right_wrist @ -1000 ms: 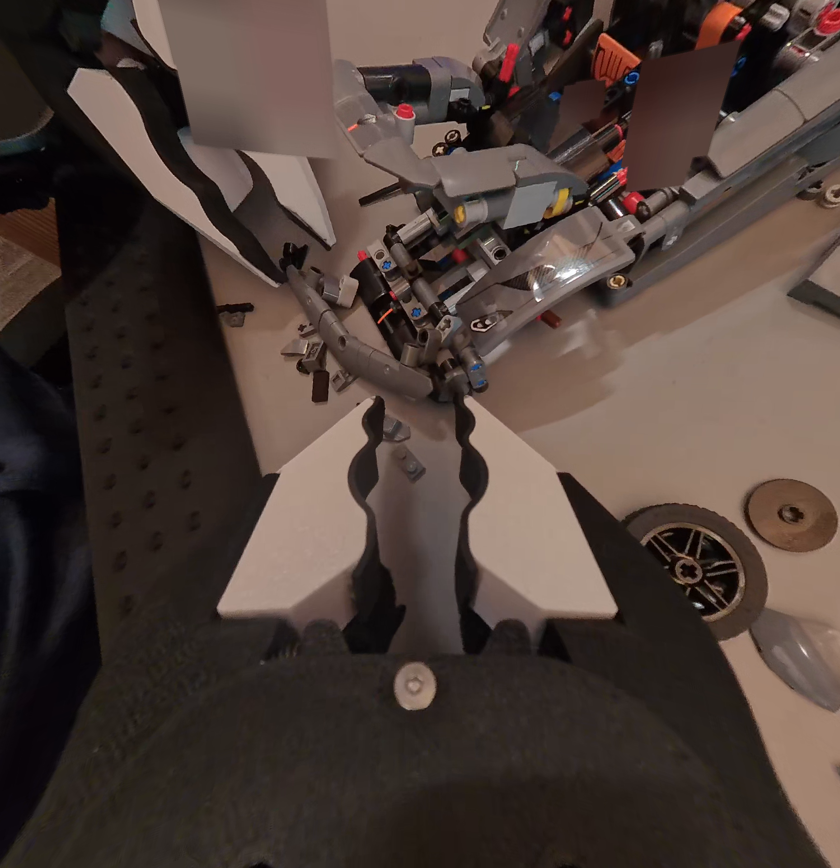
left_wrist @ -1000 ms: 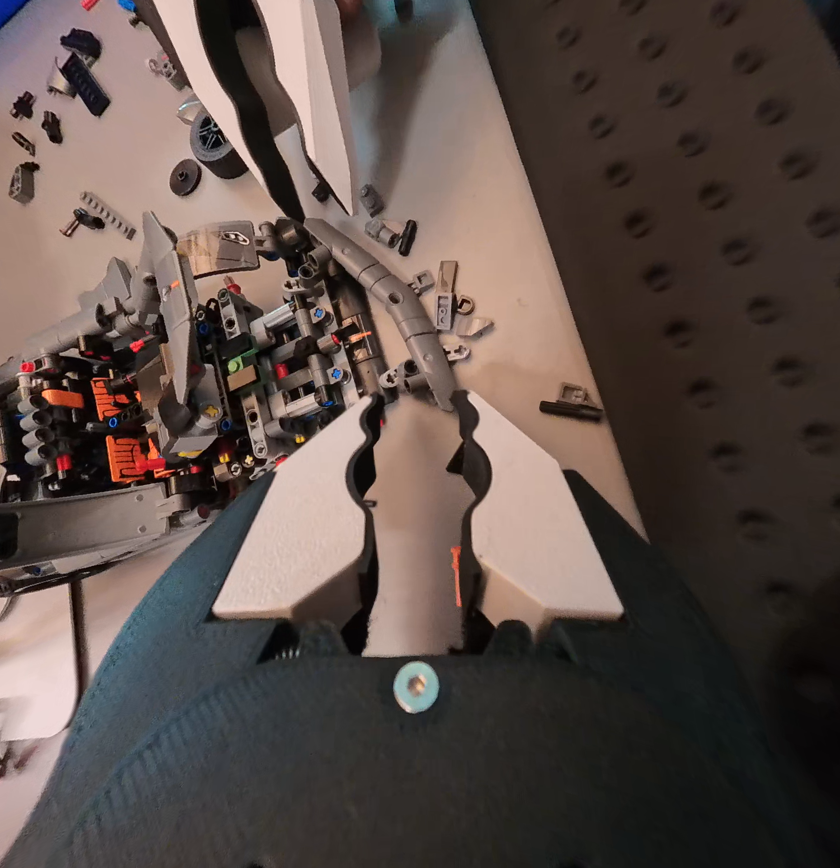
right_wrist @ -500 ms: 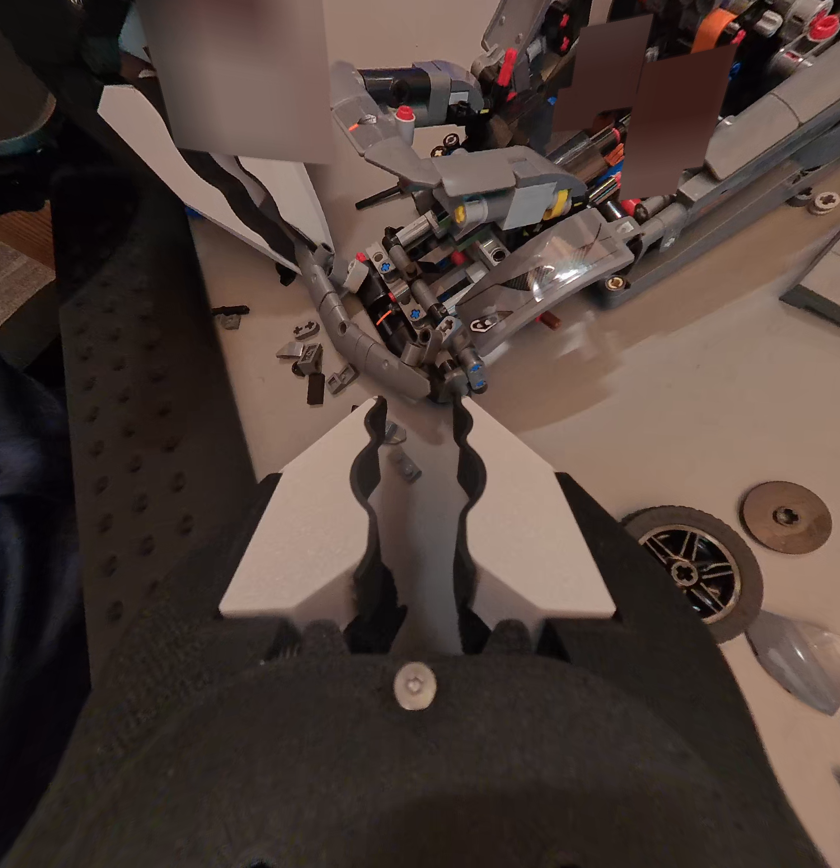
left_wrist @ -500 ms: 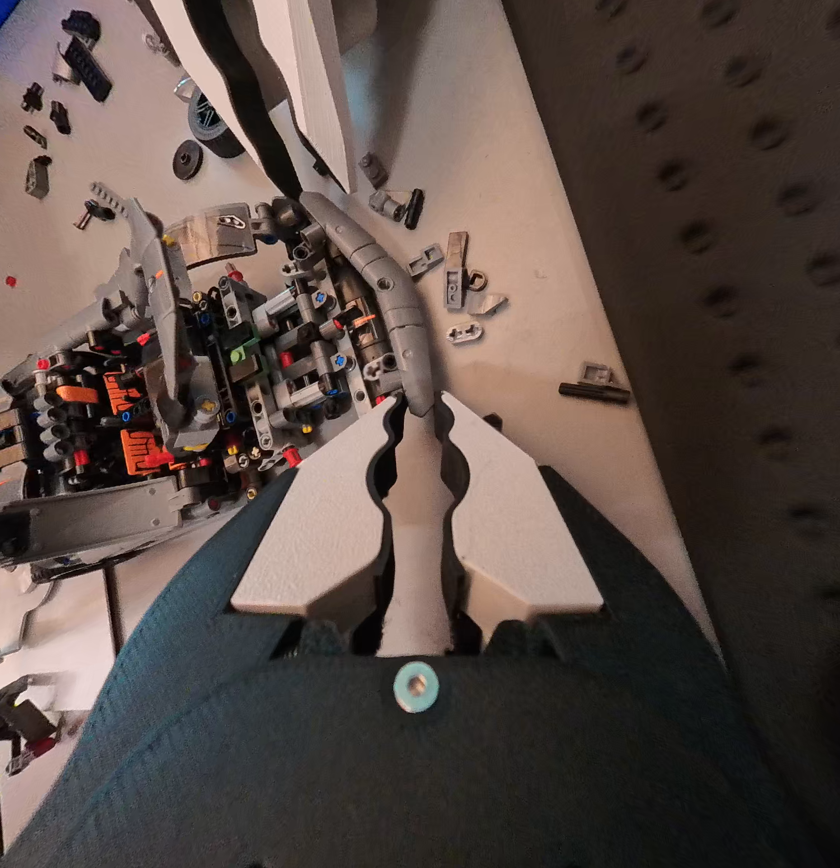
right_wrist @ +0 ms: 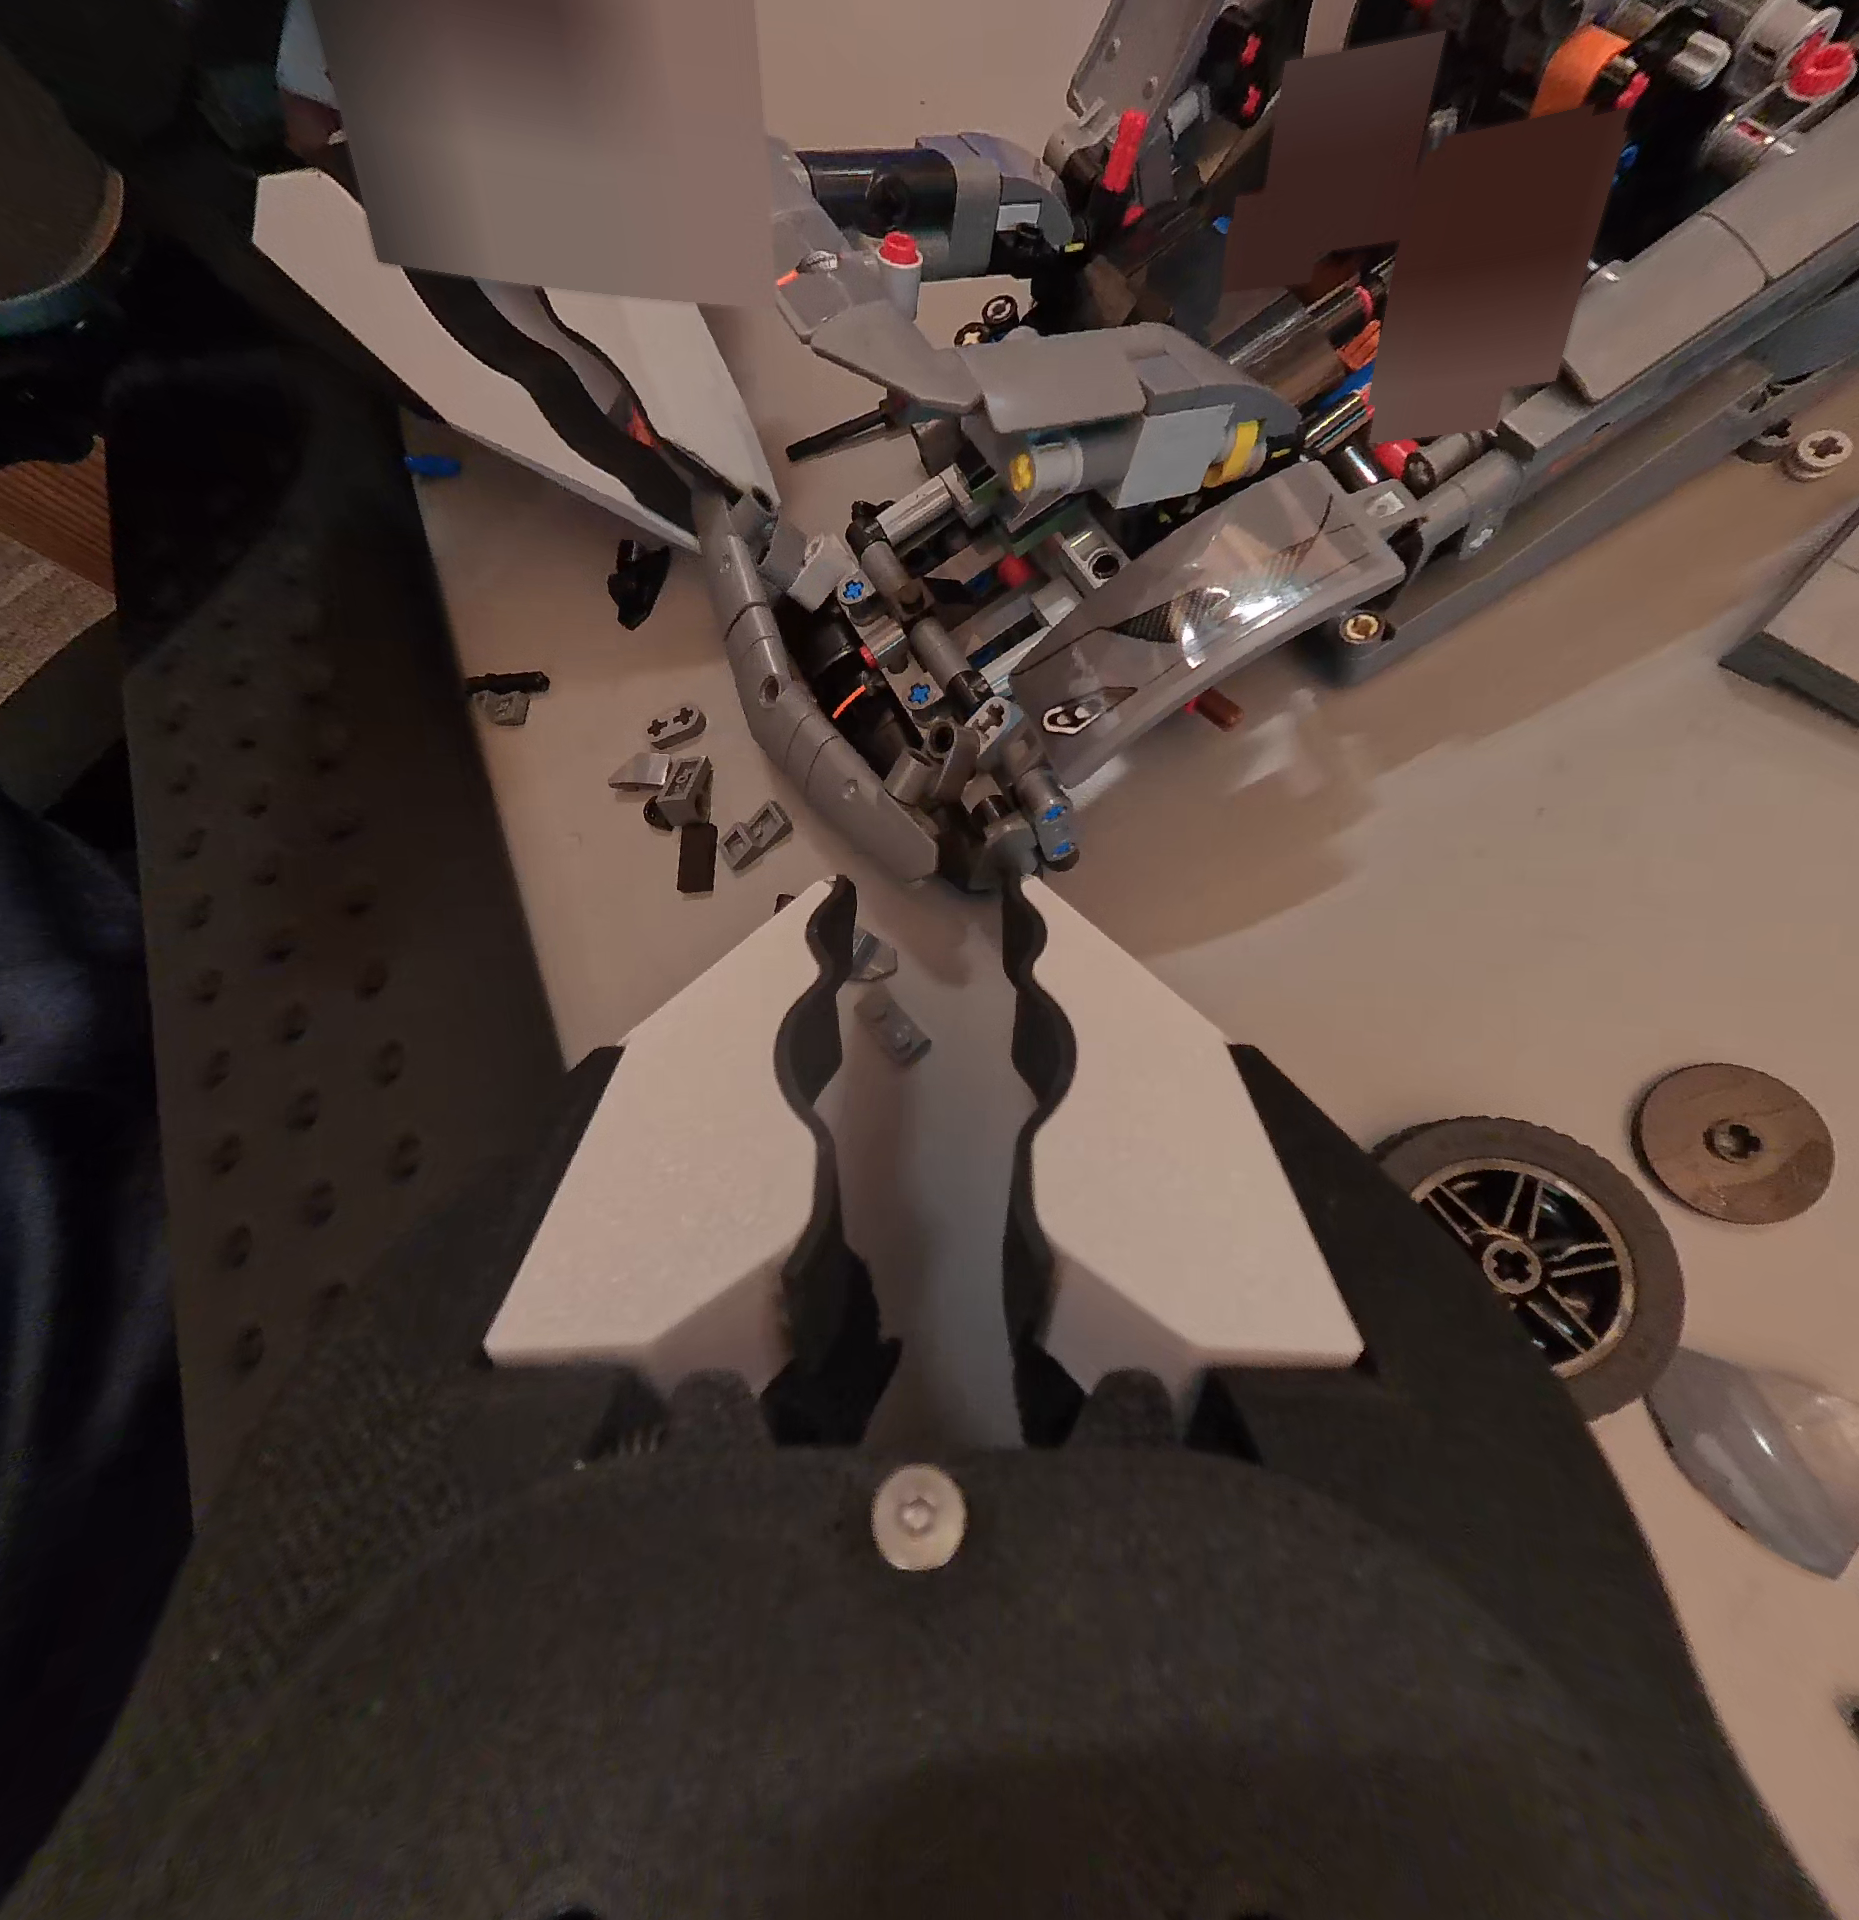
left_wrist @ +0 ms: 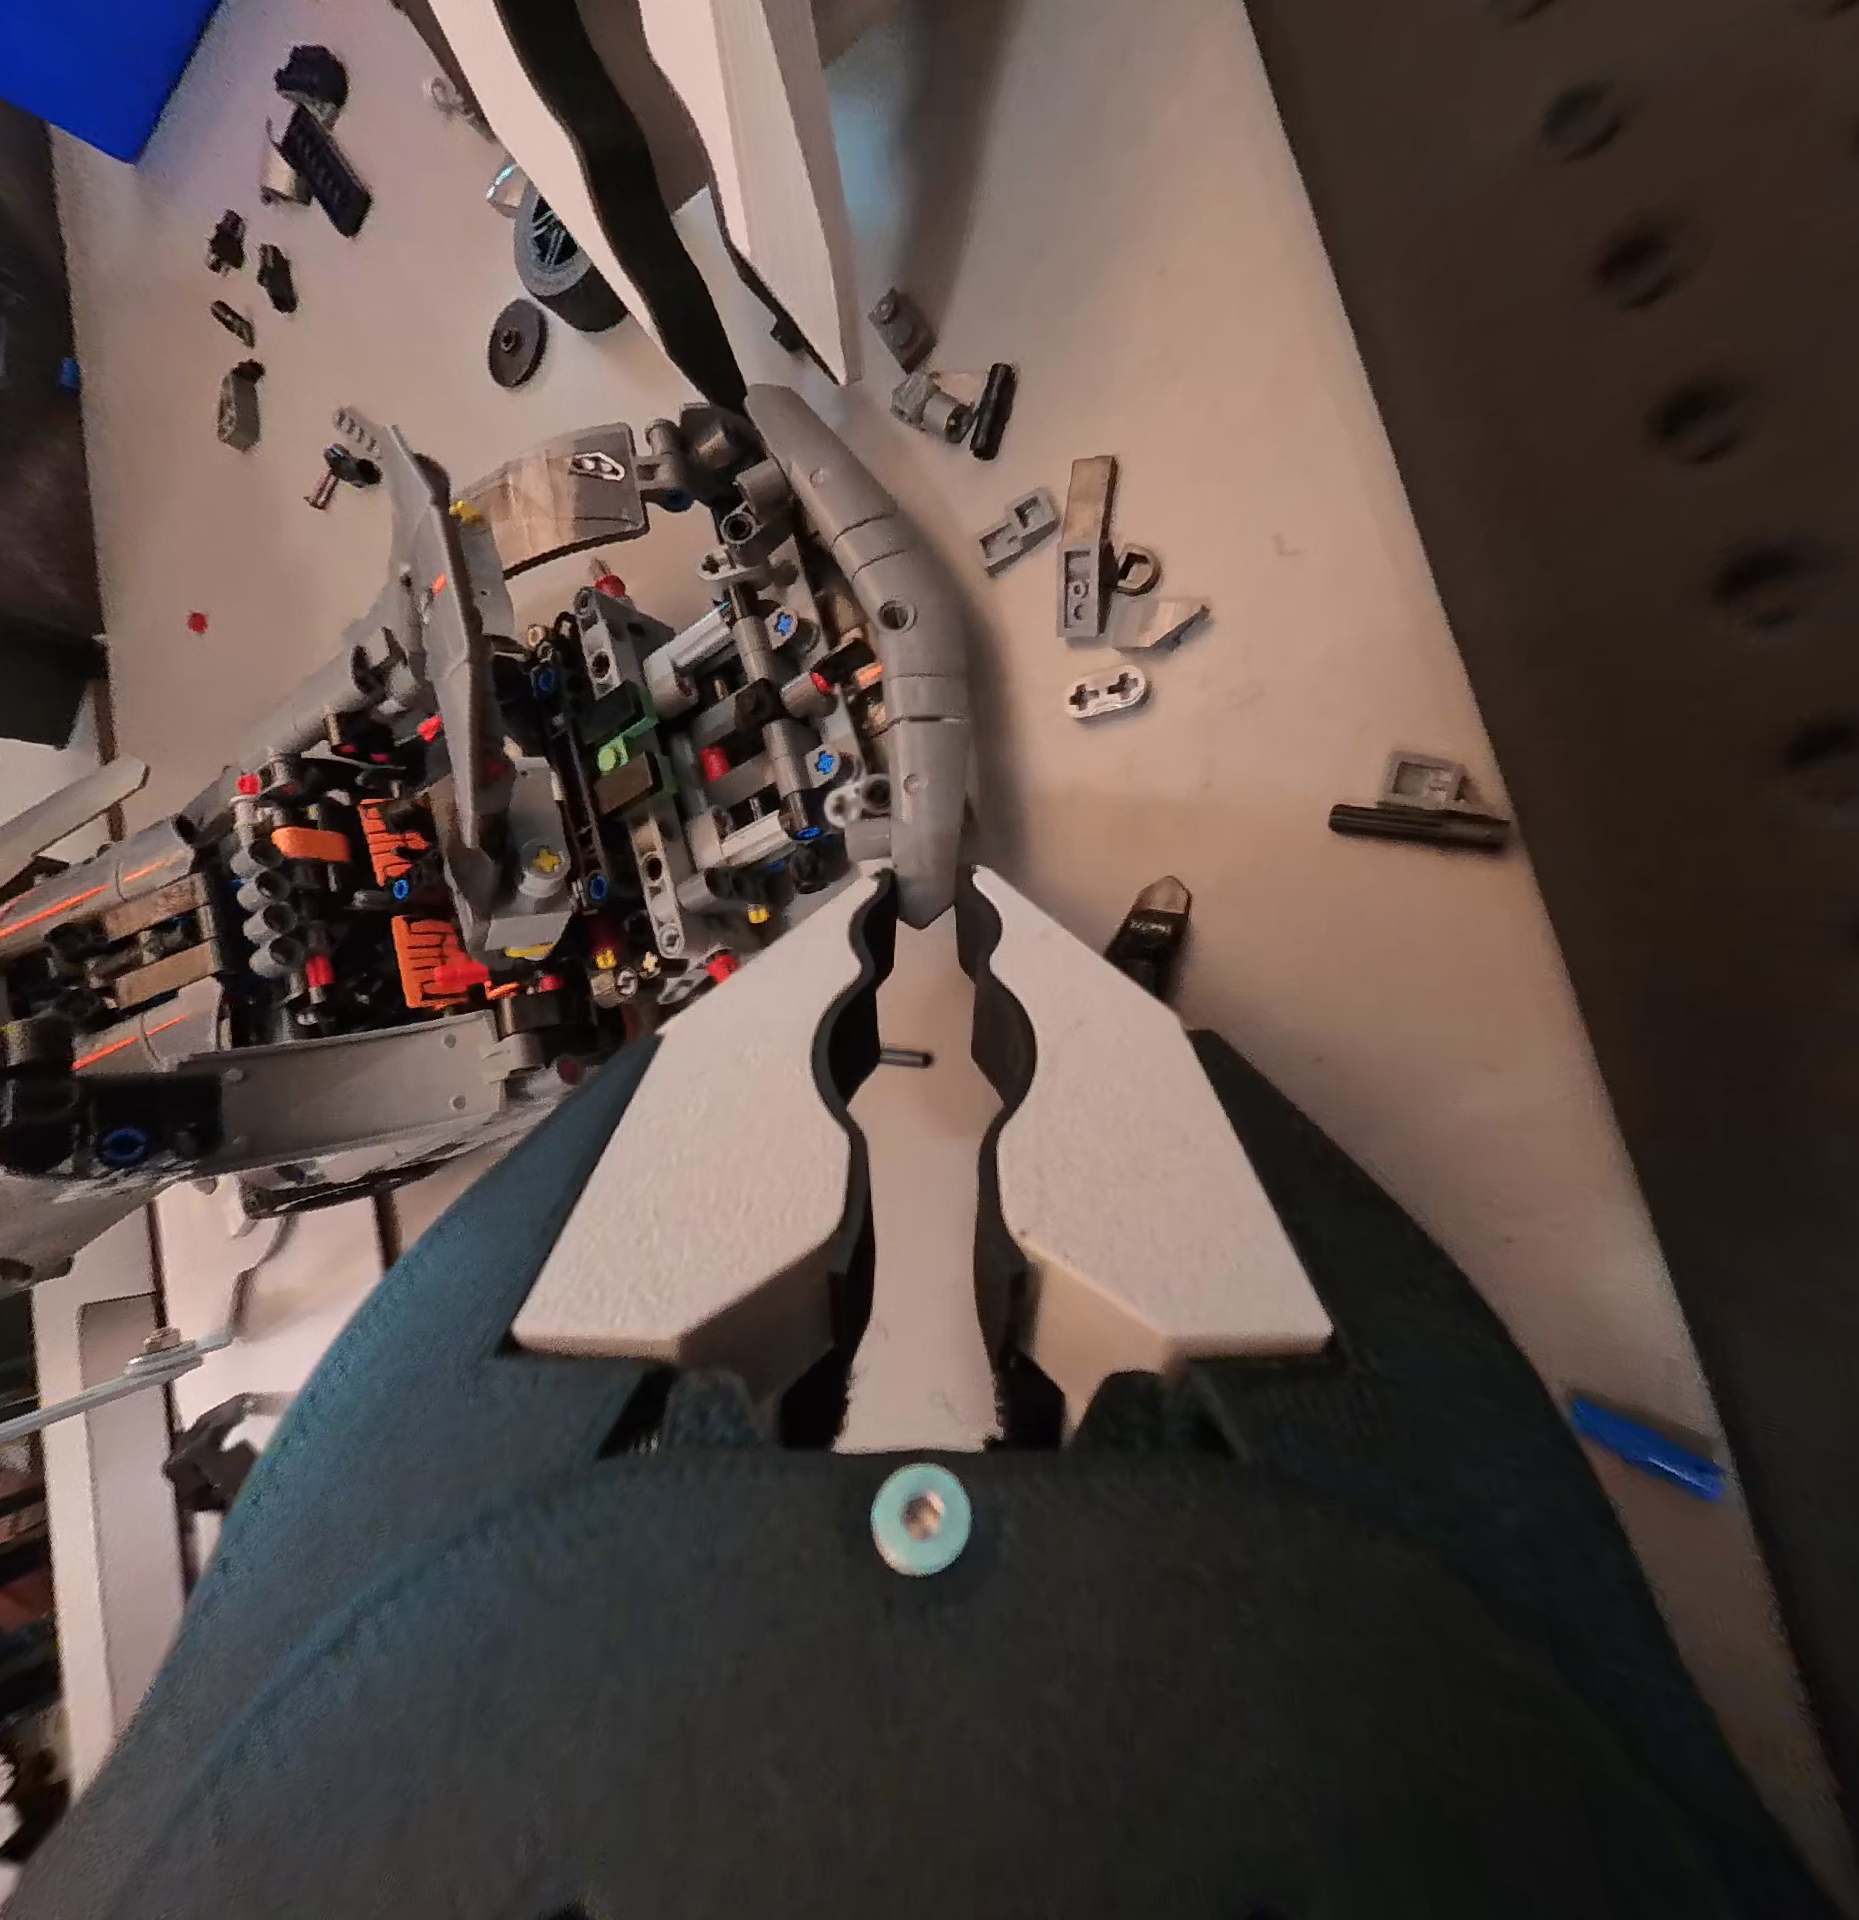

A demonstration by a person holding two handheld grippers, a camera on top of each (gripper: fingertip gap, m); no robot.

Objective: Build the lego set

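While the curved grey arch panel [left_wrist: 894, 665] is only partly seated along the edge of the lego car model [left_wrist: 551, 790], I treat the step in hand as pressing that panel home, judging by where both claws stand. My left gripper [left_wrist: 930, 899] has its tips closed in on the near tip of the panel; the fingers appear to pinch it, with only a narrow gap showing behind. To do this well I should keep the squeeze light, push along the panel's own line, and let the pin holes find their pegs before adding force; a skewed push may pop the segmented arch apart.

My right gripper [right_wrist: 925, 904] stands released, jaws parted, its tips just short of the opposite end of the same panel [right_wrist: 800, 727] and the blue-tipped connectors [right_wrist: 1050, 831]. It holds nothing and is placed to brace the model. Both claws point inward toward each other across the model, angled down at the table [right_wrist: 1424, 935]. Loose small grey parts [left_wrist: 1091, 582] lie just beside the arch; a spare wheel [right_wrist: 1527, 1257] rests well apart.
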